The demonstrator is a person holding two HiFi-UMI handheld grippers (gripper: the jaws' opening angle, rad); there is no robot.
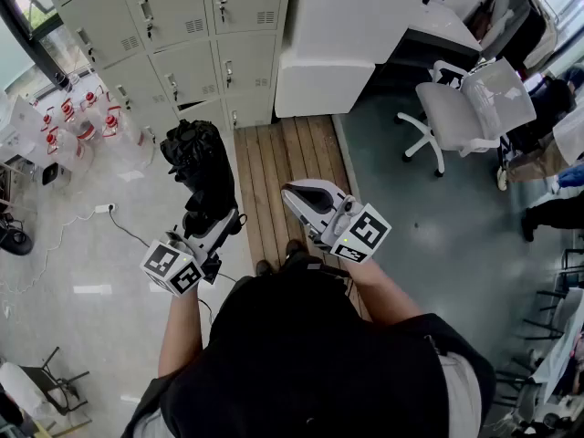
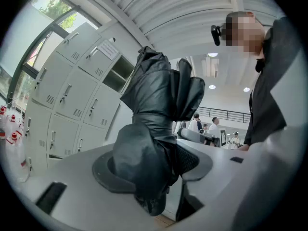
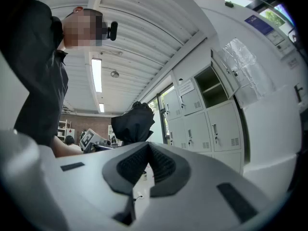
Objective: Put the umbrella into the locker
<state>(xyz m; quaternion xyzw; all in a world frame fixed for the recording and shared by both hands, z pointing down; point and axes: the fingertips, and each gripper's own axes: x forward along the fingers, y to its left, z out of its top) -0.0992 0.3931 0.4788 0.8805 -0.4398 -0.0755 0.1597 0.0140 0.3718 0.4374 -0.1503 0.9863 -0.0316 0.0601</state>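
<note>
Black bundled fabric fills my left gripper [image 2: 159, 162]. Its jaws are clamped on the lower part of the folded umbrella [image 2: 154, 105], which stands up and away from them, held out in front of me. Just to the right, my right gripper [image 3: 147, 150] has its jaws together with nothing between them, so it carries no load.

I judge the pick-up done: the umbrella is off the ground and firmly held. Ahead lies a wooden floor strip [image 1: 283, 162], and beyond it, at the far side, the bank of grey lockers [image 1: 182, 26]. The umbrella is well apart from them.

From the gripper views I can see one open compartment [image 3: 211, 85] high in the bank, with the doors around it closed. That looks like the target.

What is left, as I read it, is the whole delivery: carry the umbrella across to the far lockers, raise it to that opening, slide it inside and release it.
</note>
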